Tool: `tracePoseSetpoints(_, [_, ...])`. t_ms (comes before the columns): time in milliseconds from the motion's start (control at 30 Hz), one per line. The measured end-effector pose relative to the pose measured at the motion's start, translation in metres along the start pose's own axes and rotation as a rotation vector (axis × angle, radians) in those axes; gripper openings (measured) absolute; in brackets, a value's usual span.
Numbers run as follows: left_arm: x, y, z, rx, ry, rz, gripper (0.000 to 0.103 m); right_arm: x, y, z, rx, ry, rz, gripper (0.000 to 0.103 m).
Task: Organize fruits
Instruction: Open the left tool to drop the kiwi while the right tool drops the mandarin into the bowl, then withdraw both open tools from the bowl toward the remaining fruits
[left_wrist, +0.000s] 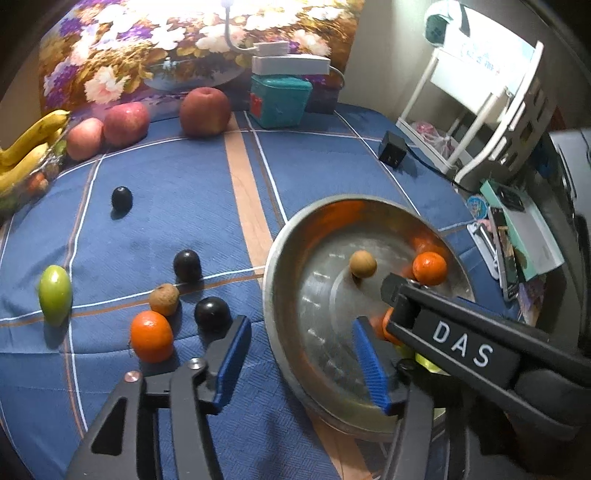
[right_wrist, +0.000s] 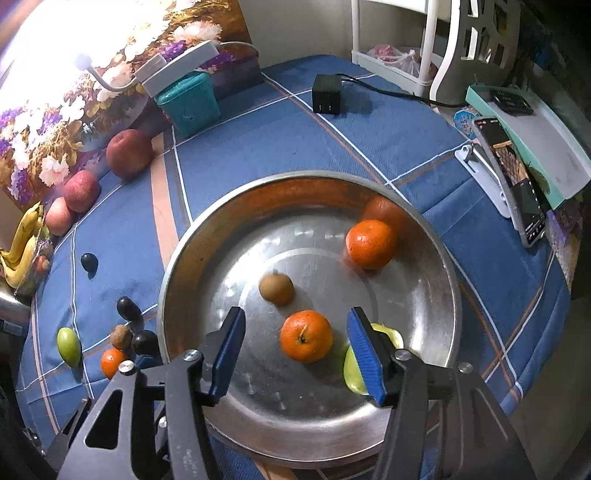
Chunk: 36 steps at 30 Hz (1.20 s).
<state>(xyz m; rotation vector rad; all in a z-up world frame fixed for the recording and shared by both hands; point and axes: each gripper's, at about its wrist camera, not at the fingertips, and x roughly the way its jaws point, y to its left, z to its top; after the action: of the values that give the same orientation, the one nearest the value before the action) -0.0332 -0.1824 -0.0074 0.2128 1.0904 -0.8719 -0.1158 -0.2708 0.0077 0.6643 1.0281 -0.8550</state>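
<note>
Both the left gripper and right gripper gape empty over the blue plaid-clothed tabletop. The round steel basin holds two orange tangerines, a brown longan and a green fruit; more fruit lies left, red apples far.

Shiny scuffed metal bowl, matt woven blue tablecloth, glossy teal plastic box

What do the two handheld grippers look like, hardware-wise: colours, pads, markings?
Both look the same build. The left gripper has black angular linkage arms with triangular cutouts, silver pivot screws and ribbed blue fingers. The right gripper matches: black frame, blue ribbed pads, silver screws. Seen from the left camera, the right unit's black body carries white "DAS" lettering. No cables or sleeves visible.
</note>
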Motion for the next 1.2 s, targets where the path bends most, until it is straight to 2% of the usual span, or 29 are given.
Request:
tracePoseSetpoints(200, [-0.006,0.018,0.003,-0.064,-0.009,0.031,0.070,-0.002,0.000,0.001,-0.007,-0.019,-0.010,0.073])
tracePoseSetpoints(300, [-0.009,0.029,0.004,-0.104,-0.008,0.046,0.071,-0.004,0.001,0.001,-0.006,-0.030,-0.012,0.079])
tracePoseSetpoints(633, [-0.021,0.071,0.006,-0.236,-0.027,0.111,0.075,-0.007,0.004,0.000,-0.016,-0.040,-0.021,0.079])
tracePoseSetpoints(967, [-0.042,0.122,0.003,-0.354,-0.031,0.338,0.075,-0.009,0.023,-0.004,-0.080,-0.041,-0.011,0.079])
tracePoseSetpoints(1200, [-0.060,0.150,-0.004,-0.426,-0.047,0.414,0.075,-0.011,0.044,-0.011,-0.146,-0.036,0.015,0.079])
